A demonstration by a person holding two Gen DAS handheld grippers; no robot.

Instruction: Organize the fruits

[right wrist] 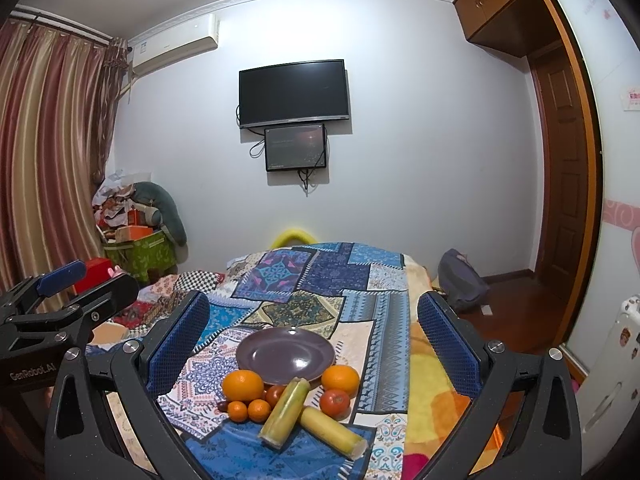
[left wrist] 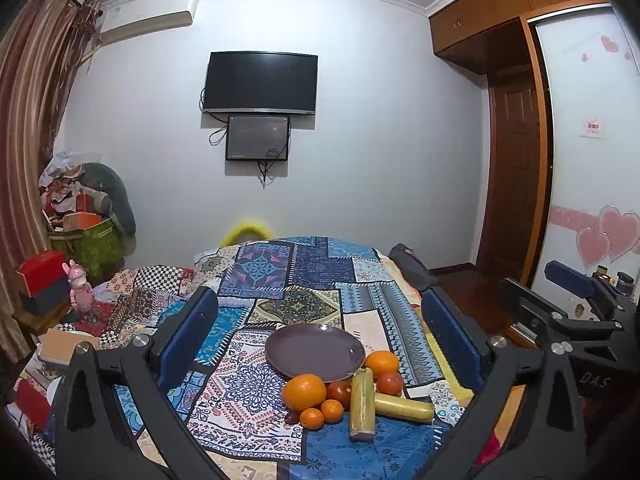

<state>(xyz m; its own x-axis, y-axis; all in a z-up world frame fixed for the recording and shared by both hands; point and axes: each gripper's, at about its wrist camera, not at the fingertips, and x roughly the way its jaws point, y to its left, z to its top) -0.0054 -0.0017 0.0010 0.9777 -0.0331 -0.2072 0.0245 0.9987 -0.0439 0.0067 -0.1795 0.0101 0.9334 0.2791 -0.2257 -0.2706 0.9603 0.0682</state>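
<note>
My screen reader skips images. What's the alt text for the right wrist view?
An open right gripper hovers over a patchwork cloth holding an empty purple plate, with oranges, tomatoes and two yellow-green stalks piled in front of it.

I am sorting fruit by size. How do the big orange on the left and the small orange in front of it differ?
The big orange is much larger than the small orange. The big orange touches the plate; the small orange lies nearer the camera, apart from it. Both are round, orange, resting on the cloth.
</note>
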